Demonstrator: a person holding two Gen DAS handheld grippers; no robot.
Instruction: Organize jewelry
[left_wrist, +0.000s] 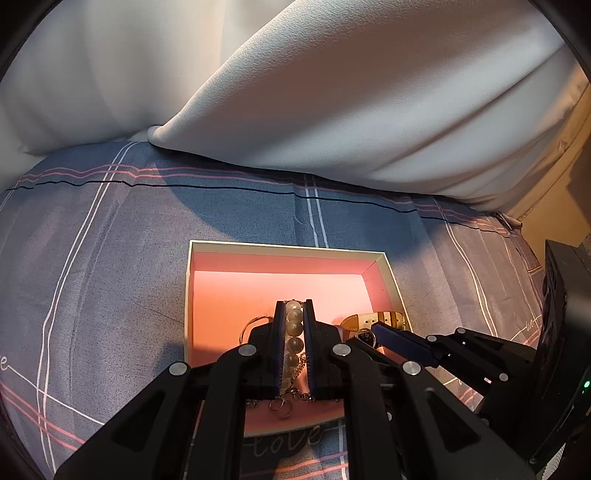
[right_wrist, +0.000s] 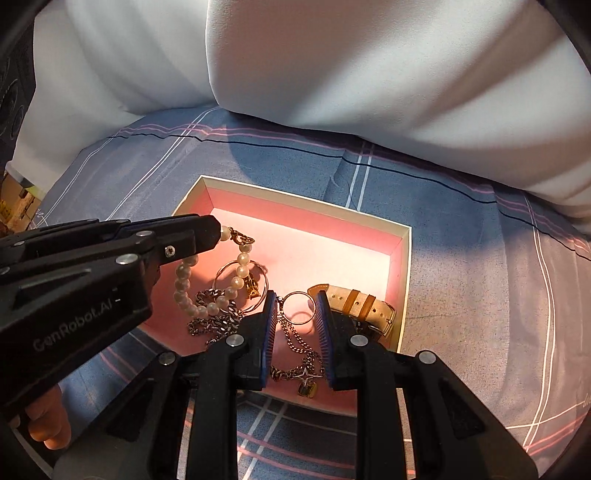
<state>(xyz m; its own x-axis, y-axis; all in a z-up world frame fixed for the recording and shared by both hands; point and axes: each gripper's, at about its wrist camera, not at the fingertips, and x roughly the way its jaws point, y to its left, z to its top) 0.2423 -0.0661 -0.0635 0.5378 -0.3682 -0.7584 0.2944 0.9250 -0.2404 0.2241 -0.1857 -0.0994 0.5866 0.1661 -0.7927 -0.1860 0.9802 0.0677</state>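
The left claw (left_wrist: 294, 325) clamps the white pearl bracelet (right_wrist: 207, 284) inside the shallow pink-lined cardboard box (right_wrist: 404, 266) on the bed, hiding several beads. The right claw (right_wrist: 295, 314), released, straddles a thin silver ring (right_wrist: 298, 308); the box's far half lies bare.

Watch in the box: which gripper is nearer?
Right. The right gripper hangs open over a ring, its right finger just beside the watch. The left gripper is shut on the pearl bracelet, farther along the box.
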